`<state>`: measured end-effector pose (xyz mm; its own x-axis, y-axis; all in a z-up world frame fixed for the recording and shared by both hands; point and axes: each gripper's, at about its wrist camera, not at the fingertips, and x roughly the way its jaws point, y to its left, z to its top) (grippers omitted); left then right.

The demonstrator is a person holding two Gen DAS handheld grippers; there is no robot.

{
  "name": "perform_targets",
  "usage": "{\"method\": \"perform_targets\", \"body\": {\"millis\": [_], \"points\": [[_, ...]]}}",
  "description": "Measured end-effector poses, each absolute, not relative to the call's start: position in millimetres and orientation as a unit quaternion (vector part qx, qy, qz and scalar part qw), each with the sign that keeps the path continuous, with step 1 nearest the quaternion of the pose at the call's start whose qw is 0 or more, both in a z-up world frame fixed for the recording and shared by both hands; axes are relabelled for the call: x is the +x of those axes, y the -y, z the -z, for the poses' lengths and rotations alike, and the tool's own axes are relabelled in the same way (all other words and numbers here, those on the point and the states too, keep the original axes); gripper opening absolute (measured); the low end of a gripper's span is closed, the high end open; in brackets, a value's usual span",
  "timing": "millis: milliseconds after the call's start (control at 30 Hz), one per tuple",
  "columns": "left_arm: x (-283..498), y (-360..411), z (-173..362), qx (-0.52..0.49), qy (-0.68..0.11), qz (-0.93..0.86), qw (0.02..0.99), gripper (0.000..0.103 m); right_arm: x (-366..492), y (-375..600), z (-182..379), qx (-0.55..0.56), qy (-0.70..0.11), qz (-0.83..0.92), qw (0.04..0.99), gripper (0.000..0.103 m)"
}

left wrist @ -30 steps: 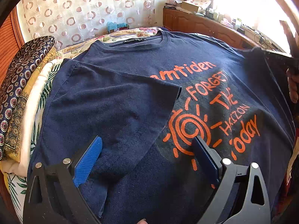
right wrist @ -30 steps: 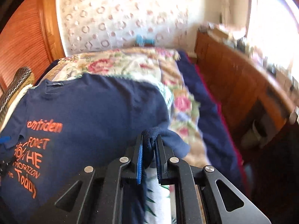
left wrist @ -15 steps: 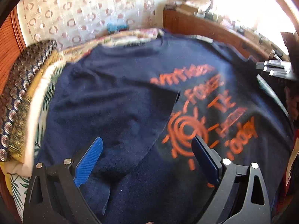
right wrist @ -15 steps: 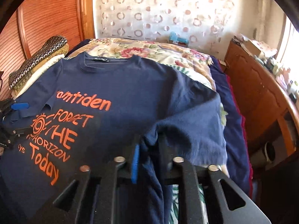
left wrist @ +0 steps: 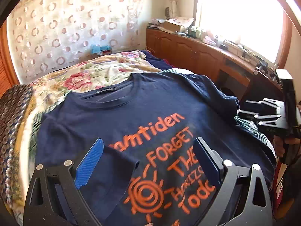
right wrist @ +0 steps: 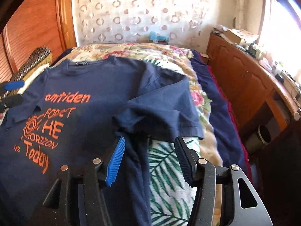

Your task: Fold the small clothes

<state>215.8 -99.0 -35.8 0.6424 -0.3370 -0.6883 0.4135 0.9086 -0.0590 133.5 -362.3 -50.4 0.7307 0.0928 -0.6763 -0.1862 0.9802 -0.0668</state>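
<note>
Sleeve (right wrist: pixel 160 111) released, collar (right wrist: pixel 82 64) away

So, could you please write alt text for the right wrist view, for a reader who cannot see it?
A navy T-shirt with orange lettering lies on a floral bedspread, its sleeve folded inward. The right gripper is opening just short of the sleeve, gripping nothing.

Printed in orange across the chest of the navy T-shirt (left wrist: pixel 154 113): "amtiden", then "FORGET", "THE", "HORIZON", "Today", with a sun spiral beside the words. First letters of the top word hidden under a folded sleeve. Also "ys" at the left edge in the right wrist view. Neck label (left wrist: pixel 107 90) too small to read.
</note>
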Motion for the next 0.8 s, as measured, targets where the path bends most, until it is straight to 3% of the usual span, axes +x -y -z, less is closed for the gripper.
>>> {"method": "perform_targets", "body": {"millis": [267,800], "points": [[244.1,128.1,47.3,0.068,-0.381,0.233,0.892,0.097,142.7,383.9,47.0,-0.053,-0.325,-0.052,0.943,0.057],[254.9,153.2,79.2,0.098,-0.408,0.259,0.87,0.097,217.1,425.8,66.7,0.032,-0.414,-0.071,0.907,0.057]]}}
